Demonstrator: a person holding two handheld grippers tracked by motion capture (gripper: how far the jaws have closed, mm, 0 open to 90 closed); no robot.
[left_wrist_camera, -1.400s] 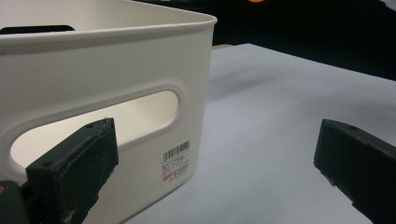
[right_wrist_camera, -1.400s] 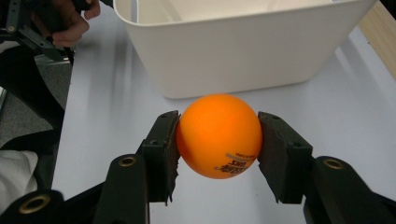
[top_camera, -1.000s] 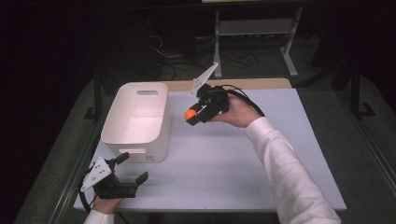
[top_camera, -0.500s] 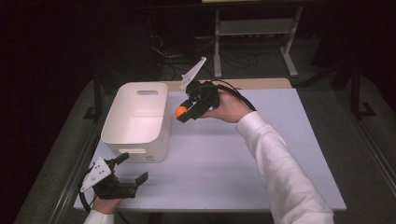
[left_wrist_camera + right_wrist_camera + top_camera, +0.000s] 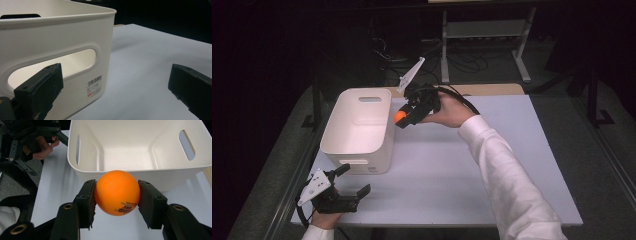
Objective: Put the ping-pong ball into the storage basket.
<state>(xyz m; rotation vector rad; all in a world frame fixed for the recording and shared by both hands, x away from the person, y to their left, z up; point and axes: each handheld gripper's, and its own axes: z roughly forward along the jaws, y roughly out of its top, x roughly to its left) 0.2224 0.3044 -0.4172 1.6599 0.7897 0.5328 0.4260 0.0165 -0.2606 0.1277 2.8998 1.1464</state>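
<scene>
A: What is the right gripper carrying?

B: It is pinching an orange ball between its two black pads, one pressing on each side. Dark print is showing low on the ball. In the high view the ball is sitting at the tip of the gripper, just beside the right wall of the white bin, close to the rim.

A: Is the ball inside the bin?

B: No. It is hanging above the white table, just outside the bin wall. In the right gripper view the bin is lying right behind the ball, its near rim running level with the top of the ball.

A: And what is lying in the bin?

B: Nothing that the views are showing. Its floor and walls are looking bare and white, with a slot handle cut into each short end.

A: Where is the bin standing?

B: It is standing upright on the left part of the table, open side up.

A: What is the left gripper doing?

B: It is resting low at the near left corner of the table, held in the person's left hand. Its jaws are standing spread wide with nothing between them. In the left gripper view they are framing the near end of the bin, where a barcode sticker is sitting just under the handle slot.

A: Is that gripper touching the bin?

B: It is near the bin, but apart from it in the high view.
</scene>
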